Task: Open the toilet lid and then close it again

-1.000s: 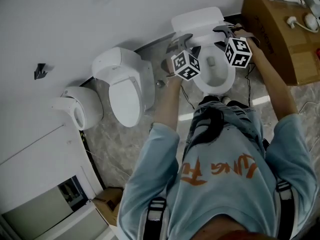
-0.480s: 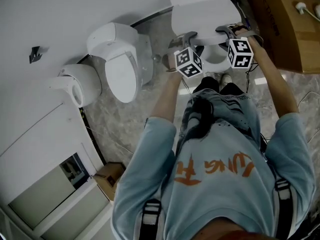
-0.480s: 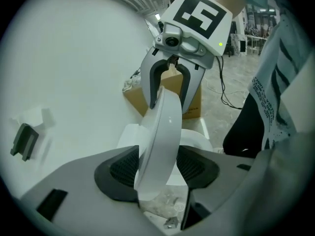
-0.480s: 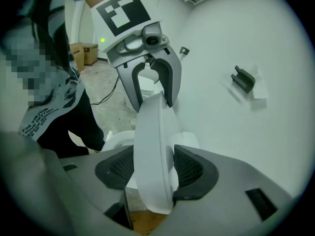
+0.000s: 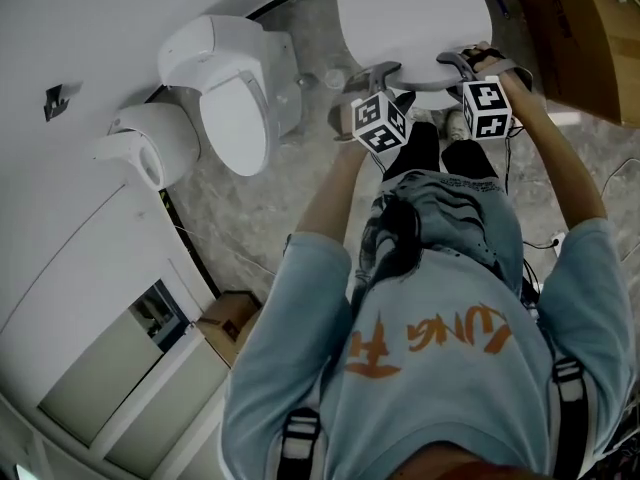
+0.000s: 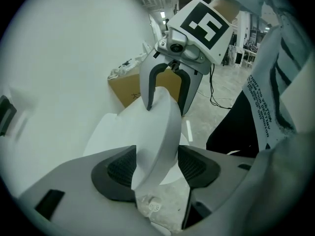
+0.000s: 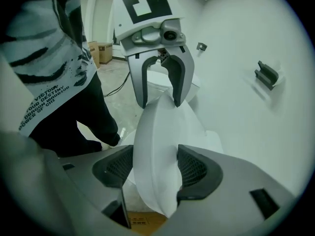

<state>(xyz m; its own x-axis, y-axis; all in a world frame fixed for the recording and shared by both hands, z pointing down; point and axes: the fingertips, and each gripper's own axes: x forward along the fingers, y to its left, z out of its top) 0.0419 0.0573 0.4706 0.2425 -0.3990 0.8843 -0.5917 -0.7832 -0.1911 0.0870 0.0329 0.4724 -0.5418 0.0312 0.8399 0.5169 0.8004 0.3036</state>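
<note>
- The left hand-held gripper (image 6: pixel 156 162) has the front rim of the white toilet lid (image 5: pixel 410 18) between its jaws. The lid fills the gap and both dark pads lie against its faces. The jaws have just been opening.
- The right hand-held gripper (image 7: pixel 155 167) pinches the same rim in the same way, a little to the right of the left one. Its pads are on both faces of the lid, and its jaws have also just been opening.
- From each hand-held gripper, the lid runs away along the jaws, and the other hand-held gripper sits astride its edge just beyond.
- In the head view the lid spreads ahead of both hand-held grippers and hides the bowl. Whether it lies fully down cannot be told.
- A second toilet (image 5: pixel 235 108) stands well to the left of the left hand-held gripper, its lid down.
- A brown box (image 5: pixel 575 38) stands to the right of the right hand-held gripper.
- Both sit on a marbled floor (image 5: pixel 250 218).
</note>
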